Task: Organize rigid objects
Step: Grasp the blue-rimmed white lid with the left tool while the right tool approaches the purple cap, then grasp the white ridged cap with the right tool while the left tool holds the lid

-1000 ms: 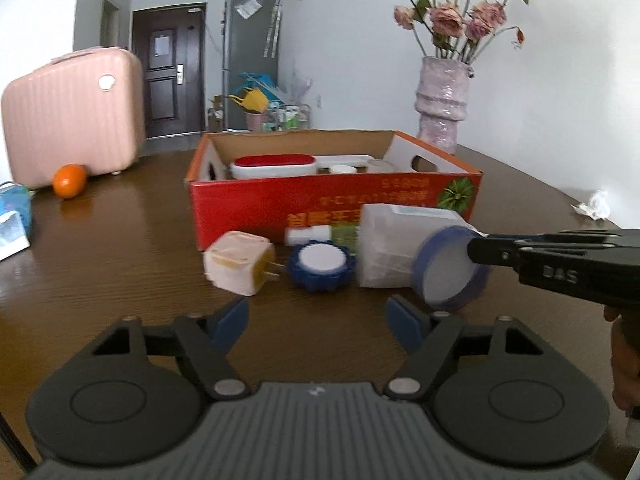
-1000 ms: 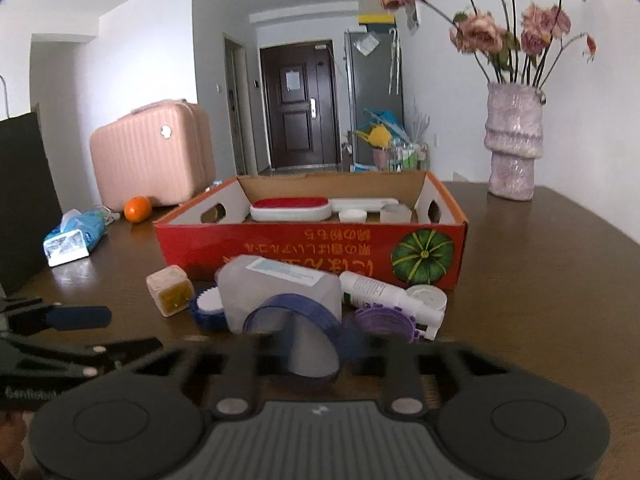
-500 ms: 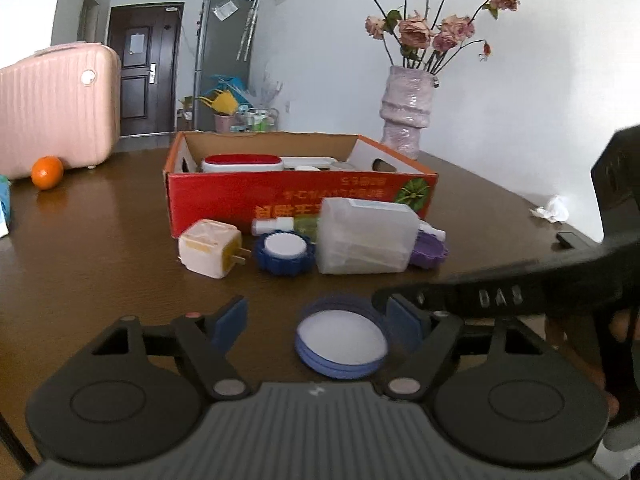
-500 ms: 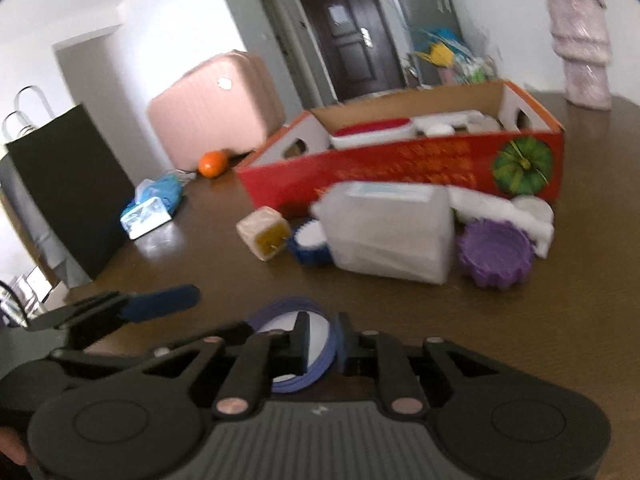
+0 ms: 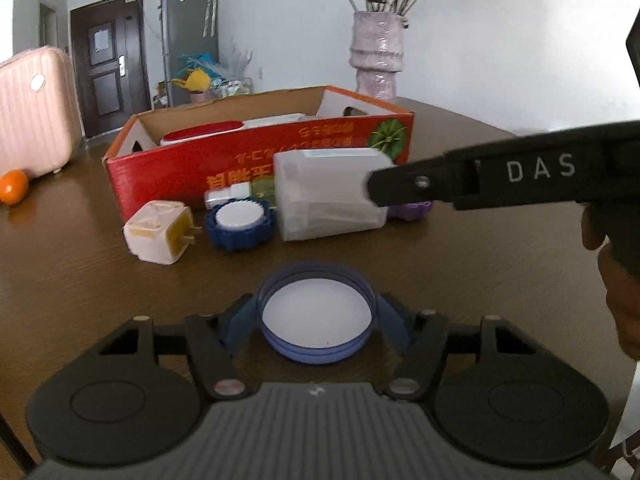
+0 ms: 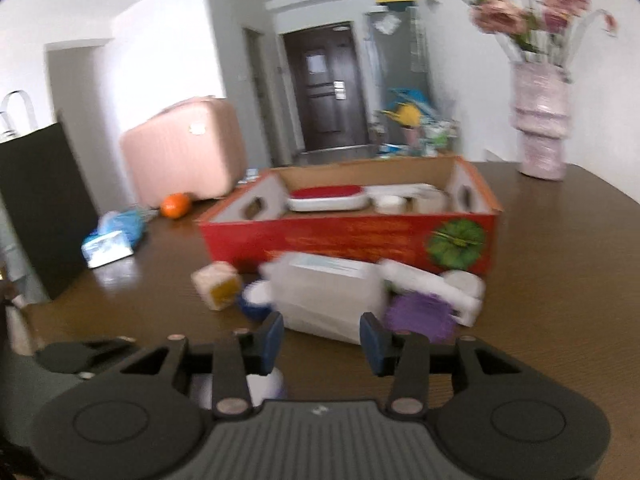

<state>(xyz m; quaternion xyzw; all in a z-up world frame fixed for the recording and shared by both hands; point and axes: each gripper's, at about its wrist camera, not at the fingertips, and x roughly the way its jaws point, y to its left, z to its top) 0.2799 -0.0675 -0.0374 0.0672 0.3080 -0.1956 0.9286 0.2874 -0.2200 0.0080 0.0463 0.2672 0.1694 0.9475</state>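
A blue lid (image 5: 316, 316) with a white inside lies open side up on the brown table (image 5: 80, 280). My left gripper (image 5: 316, 314) is around it, its jaws closing, and both blue pads touch the rim. One finger of my right gripper (image 5: 500, 172) crosses the left wrist view above the lid. My right gripper (image 6: 322, 340) has its jaws opening with nothing between them; a bit of the lid (image 6: 266, 388) shows below its left finger. Behind stand a clear plastic container (image 5: 328, 196), a plug adapter (image 5: 158, 232), a blue ribbed cap (image 5: 240, 220), a purple cap (image 6: 420, 316) and the red cardboard box (image 5: 240, 160).
A pink vase (image 5: 378, 56) with flowers stands behind the box at the right. A pink suitcase (image 5: 32, 108), an orange (image 5: 14, 186), a tissue pack (image 6: 112, 240) and a black bag (image 6: 36, 208) occupy the left side. A hand (image 5: 616, 304) is at the right edge.
The right gripper brought the blue lid down from beside the container to the table, let go and opened. The left gripper moved around the lid and narrowed onto it.
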